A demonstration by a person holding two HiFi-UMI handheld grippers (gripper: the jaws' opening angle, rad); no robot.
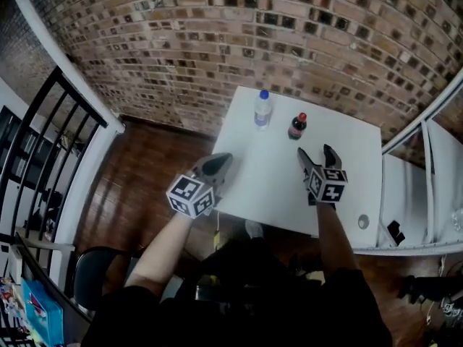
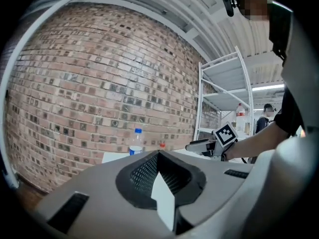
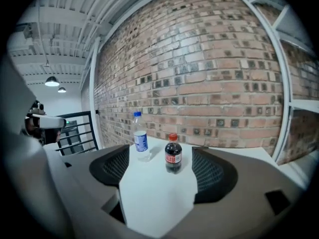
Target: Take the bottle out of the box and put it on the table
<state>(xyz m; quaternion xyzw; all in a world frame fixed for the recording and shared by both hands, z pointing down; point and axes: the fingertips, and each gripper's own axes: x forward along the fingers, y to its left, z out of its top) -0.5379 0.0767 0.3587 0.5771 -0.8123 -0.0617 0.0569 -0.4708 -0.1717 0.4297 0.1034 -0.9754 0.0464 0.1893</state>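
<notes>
Cola bottle [image 1: 296, 126], dark, red cap, upright near far edge of white table [image 1: 347, 157]; clear blue-capped water bottle [image 1: 262, 109] near it, apart. Bare tabletop between bottles and grippers. Right gripper [image 1: 316, 155] over table, jaws spread, empty. Left gripper [image 1: 219, 161] at table's left edge, jaws pressed together.

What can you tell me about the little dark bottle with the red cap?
The small dark plastic bottle with a red cap looks full of dark drink, with a red label round its middle. Capped, it stands upright on the white table, near the far edge by the brick wall. A taller clear bottle with a blue cap stands apart at its left. Only the table touches it; the right gripper, jaws open, is short of it.
</notes>
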